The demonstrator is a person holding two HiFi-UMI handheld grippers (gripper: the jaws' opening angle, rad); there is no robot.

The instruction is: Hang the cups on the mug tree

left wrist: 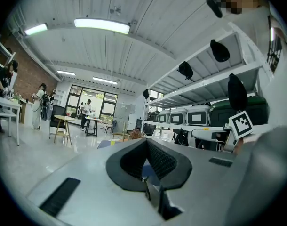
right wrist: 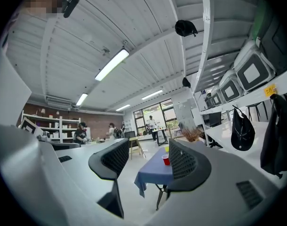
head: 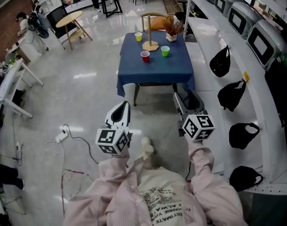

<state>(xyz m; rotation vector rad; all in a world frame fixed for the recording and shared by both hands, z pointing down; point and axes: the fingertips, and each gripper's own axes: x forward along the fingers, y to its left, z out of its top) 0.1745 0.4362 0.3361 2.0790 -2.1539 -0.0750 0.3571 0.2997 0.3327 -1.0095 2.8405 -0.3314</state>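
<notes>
Green cup (head: 165,51) shows only in head view; left tool (left wrist: 146,145) closed, right tool (right wrist: 148,150) wide.

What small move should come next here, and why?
Probably walk forward toward the blue table: the red cup, green cup, yellow cup and mug tree stand there, far beyond both grippers. The right gripper is open and empty, the left gripper shut on nothing.

Navy-blue cloth (head: 155,68) sets off a red cup (head: 145,56), a green cup (head: 165,51), a yellow cup (head: 138,36) and a light-wood mug tree (head: 150,45). Black-and-white square markers pattern the grey left gripper (head: 120,108) and right gripper (head: 187,101). The sleeves (head: 203,163) are pale pink, the bags (head: 220,61) black and the shelving (head: 204,81) white.
</notes>
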